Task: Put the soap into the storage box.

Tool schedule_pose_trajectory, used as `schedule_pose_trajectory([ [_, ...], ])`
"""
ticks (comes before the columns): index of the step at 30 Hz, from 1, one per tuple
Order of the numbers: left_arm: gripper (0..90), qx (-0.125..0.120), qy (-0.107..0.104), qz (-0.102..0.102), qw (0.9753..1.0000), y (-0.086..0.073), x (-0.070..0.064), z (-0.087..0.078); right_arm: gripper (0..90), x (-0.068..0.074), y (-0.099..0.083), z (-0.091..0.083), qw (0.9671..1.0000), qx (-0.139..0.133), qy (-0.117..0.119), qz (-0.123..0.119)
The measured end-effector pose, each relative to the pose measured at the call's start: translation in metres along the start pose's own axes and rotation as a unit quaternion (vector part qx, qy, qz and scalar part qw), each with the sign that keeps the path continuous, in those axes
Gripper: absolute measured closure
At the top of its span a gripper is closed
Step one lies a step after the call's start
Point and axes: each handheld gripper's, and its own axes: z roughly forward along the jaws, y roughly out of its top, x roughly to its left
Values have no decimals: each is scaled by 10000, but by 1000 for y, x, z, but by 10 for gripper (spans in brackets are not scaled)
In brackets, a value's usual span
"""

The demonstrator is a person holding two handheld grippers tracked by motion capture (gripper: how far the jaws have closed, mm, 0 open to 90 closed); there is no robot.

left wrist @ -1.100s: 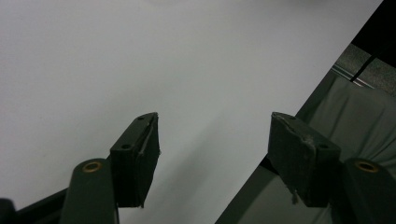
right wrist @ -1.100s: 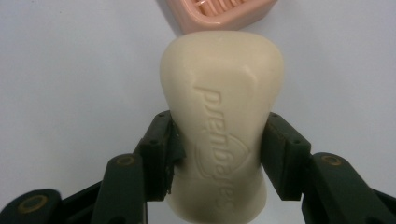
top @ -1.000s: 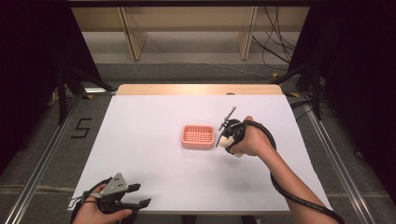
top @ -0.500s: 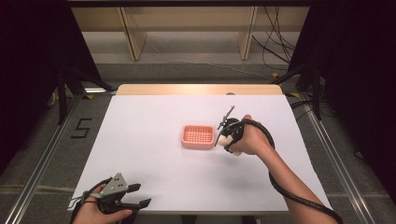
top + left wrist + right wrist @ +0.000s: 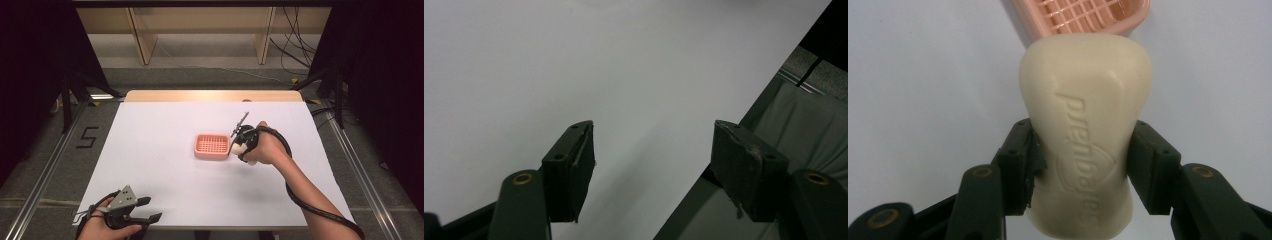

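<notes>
Soap bar (image 5: 1085,145) clamped in right gripper (image 5: 1083,165); left gripper (image 5: 651,160) jaws wide, empty

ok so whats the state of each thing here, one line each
soap bar: gripped at its sides by the right hand-held gripper, just short of the dish
pink soap dish: empty, flat on the table
right hand-held gripper: shut on the soap bar
left hand-held gripper: open, holding nothing, at the table's near edge
white table: bare apart from the dish
</notes>
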Motion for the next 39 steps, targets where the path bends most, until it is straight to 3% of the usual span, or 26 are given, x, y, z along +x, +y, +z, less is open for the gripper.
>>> schedule_pose_trajectory([
  [29,337,42,26,39,10000,0,1,0,507,-5,13,-1,10000,-40,-40,-73],
  [33,337,32,12,16,10000,0,0,0,507,-6,15,0,9999,-58,-38,-138],
  [34,336,40,-9,-2,10000,0,0,0,507,-5,16,0,10000,-18,-29,-6],
  [37,337,2,-8,-9,10000,0,0,0,506,-7,17,1,9998,-52,-56,-177],
  [39,337,-47,-12,-75,10000,0,-1,1,506,-6,19,1,9999,-50,-53,-110],
])
